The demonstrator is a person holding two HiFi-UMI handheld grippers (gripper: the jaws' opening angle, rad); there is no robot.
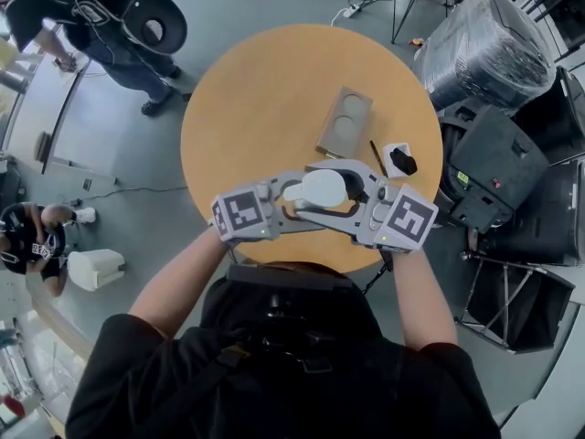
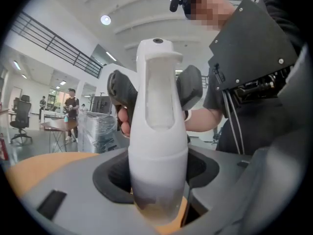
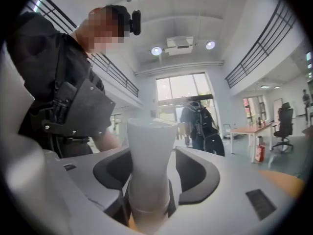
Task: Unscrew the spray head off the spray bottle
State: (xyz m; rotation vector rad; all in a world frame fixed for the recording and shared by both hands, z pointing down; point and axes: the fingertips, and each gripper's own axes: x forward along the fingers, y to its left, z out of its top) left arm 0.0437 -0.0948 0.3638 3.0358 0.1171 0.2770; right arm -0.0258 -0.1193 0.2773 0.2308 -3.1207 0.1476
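**Finding one.** The white plastic spray bottle (image 1: pixel 315 190) stands upright on your side of the brown cardboard tray with two round hollows (image 1: pixel 345 122), over the near part of the round wooden tabletop (image 1: pixel 247 90). No view settles whether its base rests on the wood or hangs clear.

**Finding two.** Your left hand-held gripper (image 2: pixel 159 174) comes in from the left of the tray's near end. It is clamped on the bottle's lower body, one jaw on each flank. I judge this hold sound, because it fixes the body so that it cannot turn with the head.

**Finding three.** Your right hand-held gripper (image 3: pixel 154 173) comes in from the right of the tray's near end and higher up, with the white spray head (image 2: pixel 156 62) between its jaws. The jaws stand spread and a gap shows beside the head, so this gripper is not gripping. I read that as a grip not yet taken. The head sits on the bottle, so the unscrewing is not finished.

**Finding four.** A thin dark stick (image 1: pixel 377 156) and a small white-and-black object (image 1: pixel 398 160) lie just right of the tray, apart from both grippers. Nothing there obstructs the twist. Close the right jaws squarely on the head before you turn, or they will likely slip on the smooth plastic.
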